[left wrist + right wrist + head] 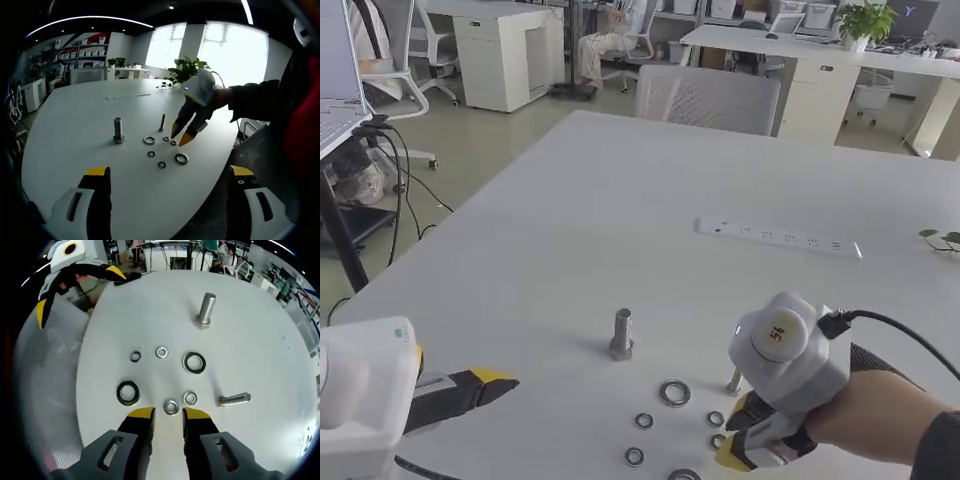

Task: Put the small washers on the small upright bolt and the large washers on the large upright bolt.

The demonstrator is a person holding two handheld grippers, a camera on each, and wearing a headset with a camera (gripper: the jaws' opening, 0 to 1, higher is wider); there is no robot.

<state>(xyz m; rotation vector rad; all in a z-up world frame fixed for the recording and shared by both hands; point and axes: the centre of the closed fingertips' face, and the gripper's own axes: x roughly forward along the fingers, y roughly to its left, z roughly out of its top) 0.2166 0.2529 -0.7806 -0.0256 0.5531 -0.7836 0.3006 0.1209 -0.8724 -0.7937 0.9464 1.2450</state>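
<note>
Toward the near edge of the white table [570, 220]: large upright bolt [621, 333], head down on the tabletop, shank up, carrying no washer. Off to its right, small upright bolt [734, 380], likewise bare, partly hidden behind the right gripper [730, 435] in the head view. Looks laid over in the right gripper view, but stands straight in the left gripper view.

Between the bolts and the table edge, six washers flat on the tabletop, none stacked. First large washer [194, 362] near the foot of the large upright bolt, roughly between the two bolts. Second large washer [128, 392] off toward the table edge, apart from the rest. Two small washers [161, 352] side by side but not touching, farther from the small upright bolt. Two more small washers [189, 398] just beside each other, near the small upright bolt.

Above that last pair, right gripper held in a hand [865, 415], tips pointing down at the washers. Jaws parted by a narrow gap, gripping nothing; one small washer just ahead of that gap. Cannot tell whether the tips touch the table.

At the table's near-left edge, left gripper [170, 172], jaws spread wide, nothing between them, well apart from bolts and washers.

Farther back on the table, white power strip [780, 238]; beyond the far edge, grey mesh chair [705, 98].
</note>
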